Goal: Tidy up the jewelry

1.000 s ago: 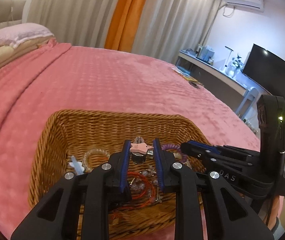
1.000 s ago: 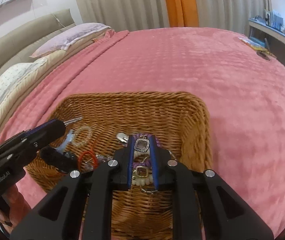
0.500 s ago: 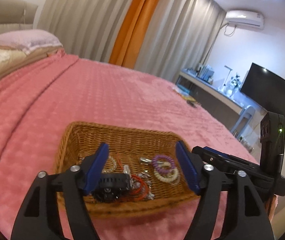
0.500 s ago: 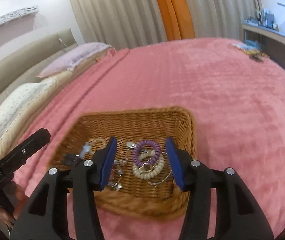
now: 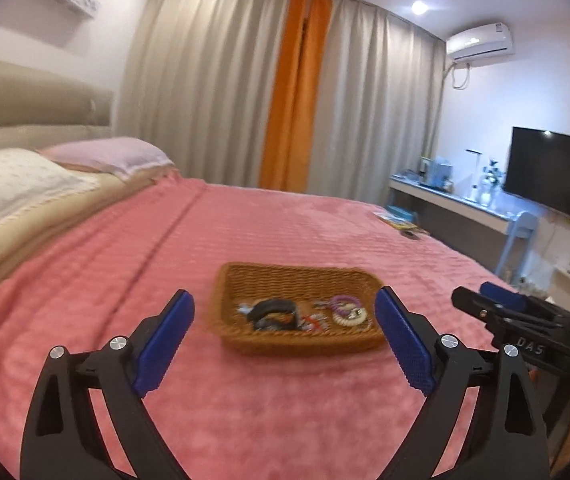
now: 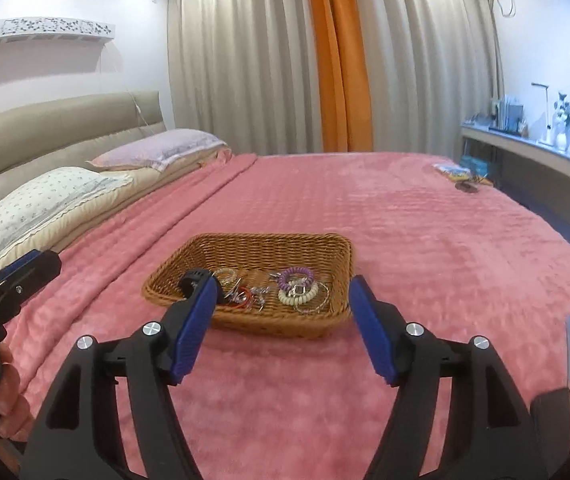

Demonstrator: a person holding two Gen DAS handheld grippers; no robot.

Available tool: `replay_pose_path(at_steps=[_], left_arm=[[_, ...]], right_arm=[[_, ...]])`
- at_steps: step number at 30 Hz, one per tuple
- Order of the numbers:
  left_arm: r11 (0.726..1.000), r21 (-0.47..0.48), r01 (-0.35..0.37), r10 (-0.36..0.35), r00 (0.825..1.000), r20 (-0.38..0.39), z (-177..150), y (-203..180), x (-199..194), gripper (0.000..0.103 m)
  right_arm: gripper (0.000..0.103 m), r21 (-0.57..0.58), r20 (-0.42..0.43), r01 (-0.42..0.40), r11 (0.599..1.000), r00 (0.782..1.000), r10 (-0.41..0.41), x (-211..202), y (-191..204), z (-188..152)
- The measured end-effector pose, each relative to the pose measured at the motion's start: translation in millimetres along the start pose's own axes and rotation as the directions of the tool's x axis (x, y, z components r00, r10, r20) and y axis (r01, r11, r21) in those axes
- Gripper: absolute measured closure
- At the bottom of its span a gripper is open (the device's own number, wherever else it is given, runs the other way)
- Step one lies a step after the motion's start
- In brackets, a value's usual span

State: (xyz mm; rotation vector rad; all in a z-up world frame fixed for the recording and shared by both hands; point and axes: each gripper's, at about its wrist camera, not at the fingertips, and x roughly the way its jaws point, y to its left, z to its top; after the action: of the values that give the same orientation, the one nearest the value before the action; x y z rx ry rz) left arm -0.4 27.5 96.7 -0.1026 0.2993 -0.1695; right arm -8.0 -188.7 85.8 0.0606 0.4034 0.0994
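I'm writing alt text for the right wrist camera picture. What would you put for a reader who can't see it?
A wicker basket of bracelets and coiled hair ties sits on a pink bedspread, seen between the open, empty blue-padded right tongs. The left tongs show at the left edge, with pillows and curtains behind.

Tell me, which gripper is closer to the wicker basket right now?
Right, though only slightly. The right gripper hangs open just short of the wicker basket's near rim. The left gripper is also open, pulled back with more pink blanket showing before the basket.
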Motion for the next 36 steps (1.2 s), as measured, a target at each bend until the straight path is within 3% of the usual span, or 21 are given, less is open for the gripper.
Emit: replay_pose_path(at_steps=[3, 7, 10, 11, 13, 19, 28, 36], left_arm=[[0.998, 0.014, -0.06, 0.059, 0.998, 0.026, -20, -1, -14, 0.011], [0.989, -0.043, -0.138, 0.139, 0.99, 0.024, -52, 5, -15, 0.011], [0.964, 0.045, -0.263, 0.261, 0.964, 0.046, -64, -3, -4, 0.011], [0.96, 0.078, -0.27, 0.268, 0.963, 0.04, -67, -5, 1, 0.011], [0.965, 0.106, -0.24, 0.242, 0.97, -0.01, -70, -8, 12, 0.011], [0.969, 0.113, -0.219, 0.224, 0.974, -0.041, -73, -7, 18, 0.009], [0.967, 0.103, -0.234, 0.24, 0.97, -0.044, -79, -12, 20, 0.009], [0.964, 0.103, -0.245, 0.251, 0.967, -0.044, -80, -11, 18, 0.008]], right_arm=[[0.038, -0.017, 0.012, 0.012, 1.0, 1.0, -0.012, -8, 7, -22], [0.038, -0.072, 0.037, 0.076, 0.994, 0.997, -0.074, -3, 19, -45], [0.038, -0.086, 0.057, 0.087, 0.993, 0.995, -0.082, -2, 22, -56], [0.038, -0.092, 0.061, 0.09, 0.992, 0.995, -0.084, 0, 24, -58], [0.038, -0.096, 0.059, 0.096, 0.991, 0.994, -0.091, 3, 24, -63], [0.038, -0.044, 0.018, 0.086, 0.995, 0.996, -0.085, 16, 16, -68], [0.038, -0.011, -0.029, 0.086, 0.996, 0.996, -0.086, 27, 10, -73], [0.03, -0.014, -0.057, 0.093, 0.996, 0.994, -0.093, 35, 9, -75]])
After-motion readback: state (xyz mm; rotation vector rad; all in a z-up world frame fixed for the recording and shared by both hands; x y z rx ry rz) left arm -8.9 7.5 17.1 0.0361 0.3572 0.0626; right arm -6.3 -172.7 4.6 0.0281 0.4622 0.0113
